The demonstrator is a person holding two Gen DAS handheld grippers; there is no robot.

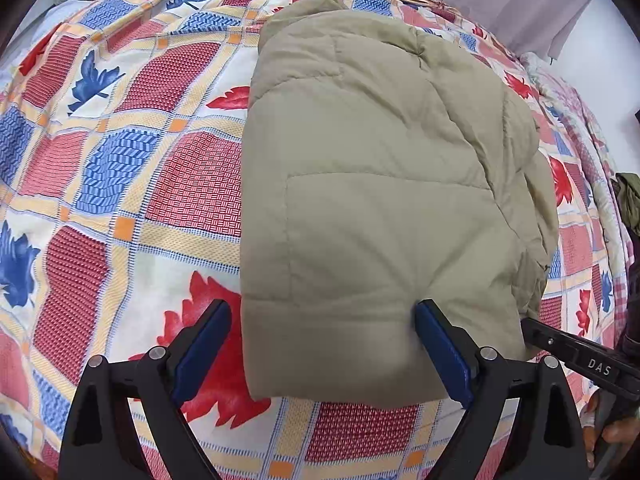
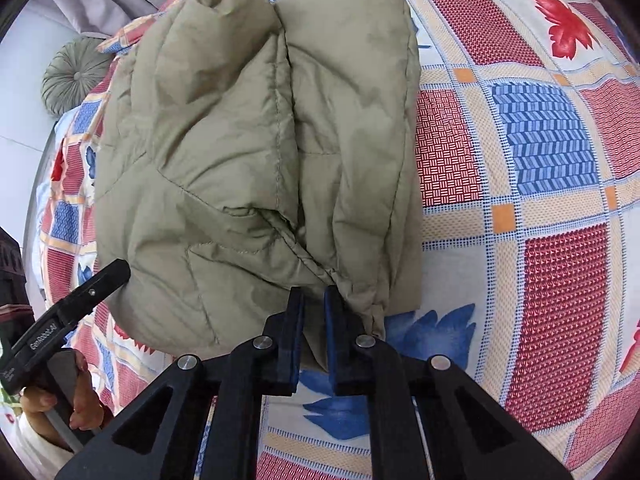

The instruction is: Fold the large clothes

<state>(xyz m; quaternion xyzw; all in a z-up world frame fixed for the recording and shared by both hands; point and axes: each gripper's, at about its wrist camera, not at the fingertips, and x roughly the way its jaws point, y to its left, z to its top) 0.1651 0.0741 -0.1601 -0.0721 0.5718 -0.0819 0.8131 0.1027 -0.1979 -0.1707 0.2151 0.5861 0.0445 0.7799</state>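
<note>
Right gripper (image 2: 313, 300) jaws narrow, pinching the jacket (image 2: 248, 152) hem bunch, probably to pin the fold. Left gripper (image 1: 322, 322) jaws wide, straddling jacket's near edge, one finger pressing in. Beyond both, folded jacket lies on bedspread (image 1: 120, 160).

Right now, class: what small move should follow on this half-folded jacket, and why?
Probably close the left gripper on the puffer jacket hem: it is open astride that near edge, while the right gripper looks pinched on bunched fabric at the other corner.
</note>
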